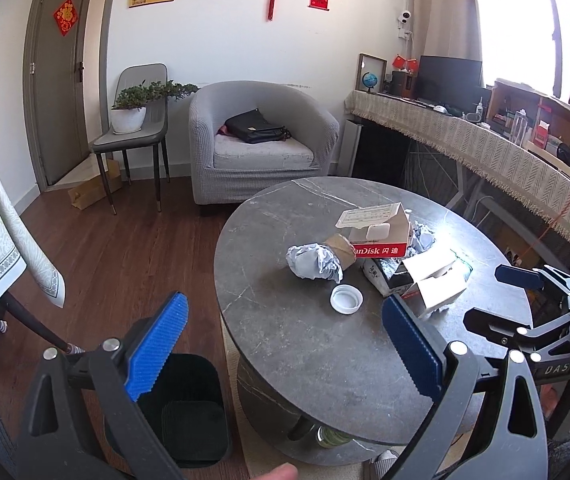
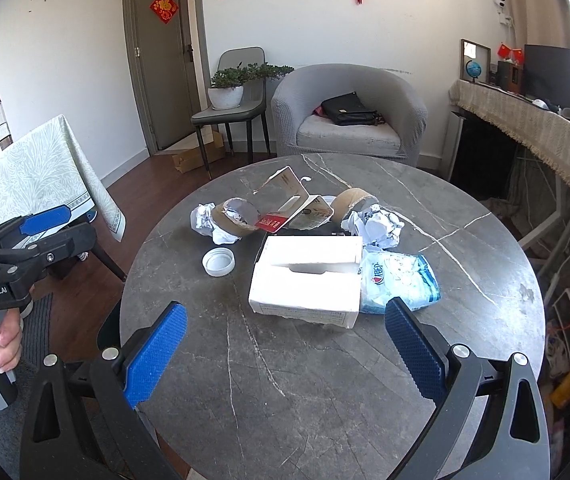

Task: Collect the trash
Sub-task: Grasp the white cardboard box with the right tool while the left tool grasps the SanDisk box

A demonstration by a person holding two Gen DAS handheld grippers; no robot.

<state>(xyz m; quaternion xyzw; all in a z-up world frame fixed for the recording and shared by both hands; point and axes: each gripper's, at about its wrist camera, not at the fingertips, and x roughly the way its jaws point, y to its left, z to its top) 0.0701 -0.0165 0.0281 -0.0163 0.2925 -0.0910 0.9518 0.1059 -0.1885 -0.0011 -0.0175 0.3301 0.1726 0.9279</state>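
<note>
A heap of trash lies on the round grey marble table (image 2: 325, 392): a white carton (image 2: 305, 284), a white bottle cap (image 2: 218, 262), crumpled paper (image 2: 377, 224), cardboard tape rolls (image 2: 237, 216), a red-and-white SanDisk box (image 1: 381, 236) and a blue-white tissue pack (image 2: 401, 280). The cap (image 1: 347, 299) and a crumpled paper ball (image 1: 313, 262) also show in the left wrist view. My left gripper (image 1: 285, 344) is open and empty, above the table's left edge. My right gripper (image 2: 285, 352) is open and empty, just short of the white carton.
A black bin (image 1: 189, 408) stands on the floor left of the table. A grey armchair (image 1: 261, 140) with a black bag, a chair with a potted plant (image 1: 137, 108), a cloth-covered table (image 2: 33, 176) and a long side desk (image 1: 485, 144) surround the area.
</note>
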